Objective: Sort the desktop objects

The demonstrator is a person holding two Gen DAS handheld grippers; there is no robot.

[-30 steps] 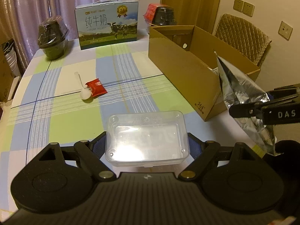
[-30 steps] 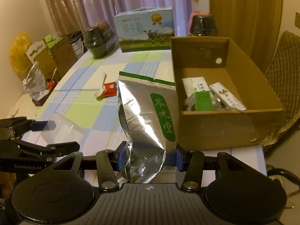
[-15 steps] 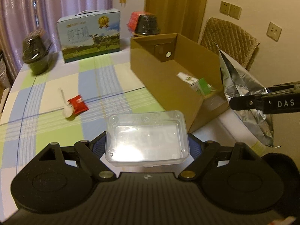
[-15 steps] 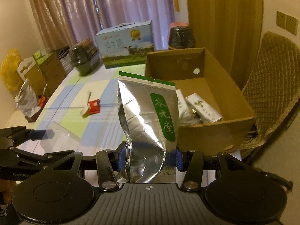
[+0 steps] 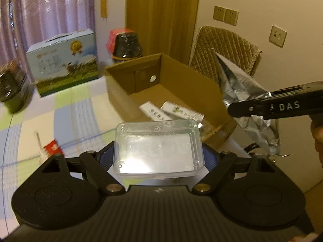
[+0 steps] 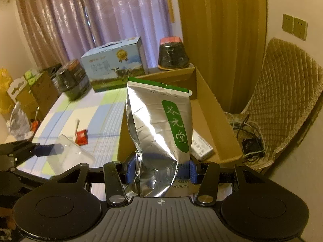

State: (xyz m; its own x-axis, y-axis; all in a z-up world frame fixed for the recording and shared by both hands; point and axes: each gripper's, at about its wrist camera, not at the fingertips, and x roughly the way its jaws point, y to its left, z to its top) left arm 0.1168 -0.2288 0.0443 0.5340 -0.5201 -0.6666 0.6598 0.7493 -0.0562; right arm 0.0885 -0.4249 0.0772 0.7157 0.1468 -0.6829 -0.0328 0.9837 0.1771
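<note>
From my left wrist camera, my left claw (image 5: 158,159) pinched a clear plastic box (image 5: 158,148) between its blue pads, the box held flat and lifted above the table (image 5: 66,109); beyond it the cardboard carton (image 5: 167,92) stood open at the table's right edge, with white packets (image 5: 171,112) lying on its floor; off to the right my right claw (image 5: 238,105) clamped a crumpled silver pouch (image 5: 244,92) just past the carton's near right corner; a white spoon (image 5: 41,149) and a red sachet (image 5: 52,146) lay touching near the table's left side; a milk carton box (image 5: 62,64) stood at the far edge, a dark wrapped pot (image 5: 126,45) behind the cardboard carton, another (image 5: 12,86) at the far left corner; the view was blurred.

From my right wrist camera, my right claw (image 6: 160,171) was pressed onto the lower part of the silver pouch (image 6: 159,125), which stood upright with a green label, in front of the carton's (image 6: 212,117) near wall; my left claw (image 6: 48,150) showed at the left, gripping the clear box (image 6: 74,157) over the table's (image 6: 90,113) near edge; the spoon (image 6: 76,126) and sachet (image 6: 81,137) lay beyond it; a quilted chair (image 6: 286,100) stood to the right.
</note>
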